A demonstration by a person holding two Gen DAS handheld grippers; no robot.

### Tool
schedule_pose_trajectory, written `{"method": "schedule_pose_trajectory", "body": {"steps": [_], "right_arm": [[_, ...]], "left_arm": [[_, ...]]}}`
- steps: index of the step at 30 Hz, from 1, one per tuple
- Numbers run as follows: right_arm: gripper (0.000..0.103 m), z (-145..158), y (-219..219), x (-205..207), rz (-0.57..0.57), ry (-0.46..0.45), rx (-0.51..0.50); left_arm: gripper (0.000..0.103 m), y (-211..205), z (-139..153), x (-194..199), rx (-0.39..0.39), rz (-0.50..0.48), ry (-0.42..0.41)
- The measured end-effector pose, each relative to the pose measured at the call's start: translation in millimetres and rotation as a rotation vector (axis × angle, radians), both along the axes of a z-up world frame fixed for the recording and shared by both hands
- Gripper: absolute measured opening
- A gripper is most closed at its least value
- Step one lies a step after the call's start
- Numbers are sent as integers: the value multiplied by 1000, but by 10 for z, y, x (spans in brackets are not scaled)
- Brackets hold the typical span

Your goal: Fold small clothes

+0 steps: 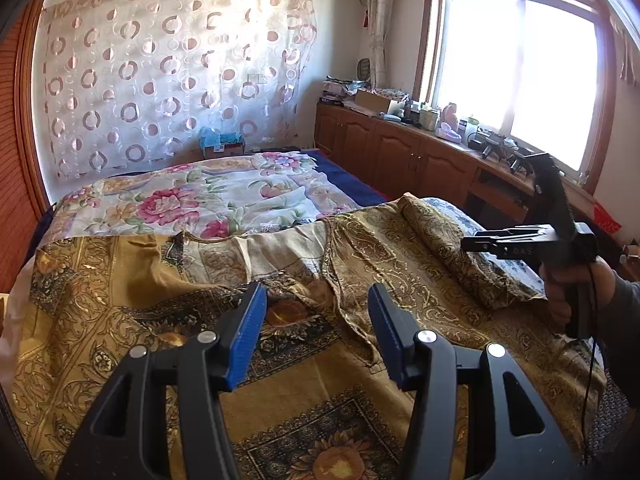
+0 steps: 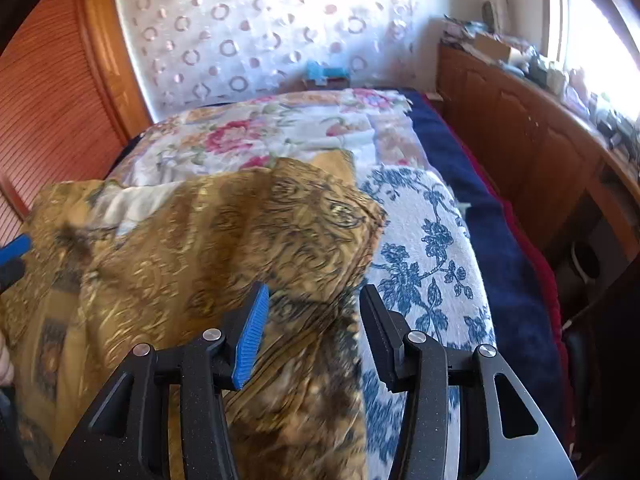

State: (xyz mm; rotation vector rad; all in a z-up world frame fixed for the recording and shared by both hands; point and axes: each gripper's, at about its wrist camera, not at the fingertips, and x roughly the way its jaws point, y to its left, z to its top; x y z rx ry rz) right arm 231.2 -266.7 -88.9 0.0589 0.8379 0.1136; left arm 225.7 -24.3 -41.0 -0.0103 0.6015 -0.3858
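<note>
A: Garment first: where does the golden-brown patterned garment [image 1: 224, 280] lie?

B: Spread across the near end of the bed [image 1: 352, 182], over a white cloth with blue flowers [image 2: 424, 240]. Its right edge is bunched into a raised roll; the right wrist view shows that part as a rumpled, partly blurred heap [image 2: 224, 240].

A: And the left tongs [image 1: 316, 332]?

B: Wide apart, with nothing between the blue pads [image 1: 248, 340]. They sit over the middle of the garment; whether they touch it I cannot tell.

A: The right tongs [image 2: 312, 336]?

B: Also spread wide and holding nothing. The garment's right edge shows in the gap between them, with the blue-flowered cloth just to the right. In the left wrist view the right hand [image 1: 568, 292] holds that tool [image 1: 532, 240] over the garment's right side.

A: What else is around?

B: A floral sheet [image 1: 208, 196] with pink roses covers the far half of the bed, a dark blue blanket [image 2: 492, 240] runs along its right side, a circle-patterned curtain [image 1: 160, 76] hangs behind, and wooden cabinets [image 1: 400, 152] stand under the window [image 1: 520, 76].
</note>
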Motion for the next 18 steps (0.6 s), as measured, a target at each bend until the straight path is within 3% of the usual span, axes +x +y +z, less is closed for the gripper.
{"method": "schedule_pose_trajectory", "body": {"steps": [4, 5, 6, 9, 18], "right_arm": [[44, -69, -41, 104, -15, 17, 5], [34, -63, -37, 115, 0, 15, 8], [18, -57, -27, 118, 12, 13, 8], [11, 10, -7, 98, 20, -17, -13], [6, 247, 115, 54, 64, -99, -3]], "left_arm": [[53, 20, -22, -16, 4, 6, 0], [53, 19, -24, -12, 2, 7, 2], [53, 27, -31, -14, 0, 9, 3], [53, 33, -42, 1, 2, 14, 9], [53, 79, -51, 5, -4, 32, -1]]}}
